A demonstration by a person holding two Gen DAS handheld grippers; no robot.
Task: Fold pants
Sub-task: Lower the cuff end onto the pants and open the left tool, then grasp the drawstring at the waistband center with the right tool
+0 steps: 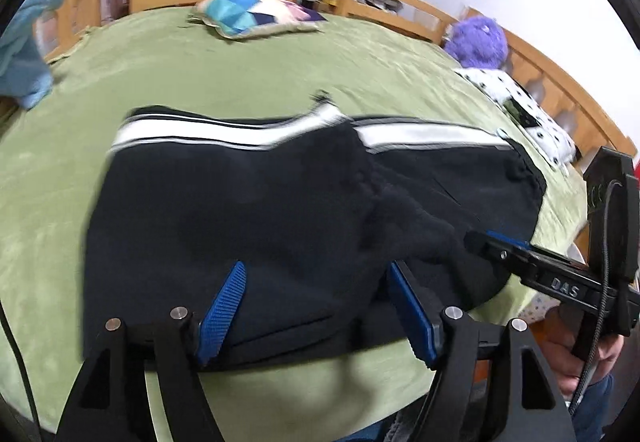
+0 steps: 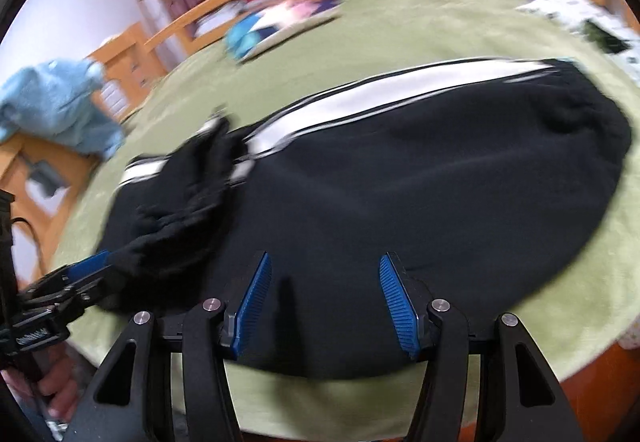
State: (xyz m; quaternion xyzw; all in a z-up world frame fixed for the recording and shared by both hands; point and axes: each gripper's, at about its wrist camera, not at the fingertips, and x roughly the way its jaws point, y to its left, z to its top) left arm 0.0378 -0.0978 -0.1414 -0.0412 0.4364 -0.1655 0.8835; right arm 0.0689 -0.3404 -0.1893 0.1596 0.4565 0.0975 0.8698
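One pair of soft black pants (image 1: pixel 248 201) with a broad white side stripe lies folded on the fuzzy green bed (image 1: pixel 240 69), at twelve o'clock from both tongs. Left tongs (image 1: pixel 316 306) and right tongs (image 2: pixel 326 306) gape apart, ribbed blue pads empty; "DAS" marks the right one.

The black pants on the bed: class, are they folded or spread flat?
Folded. The black pants lie doubled on the green bedspread: one white-striped layer overlaps another, its bunched edge crossing the middle.
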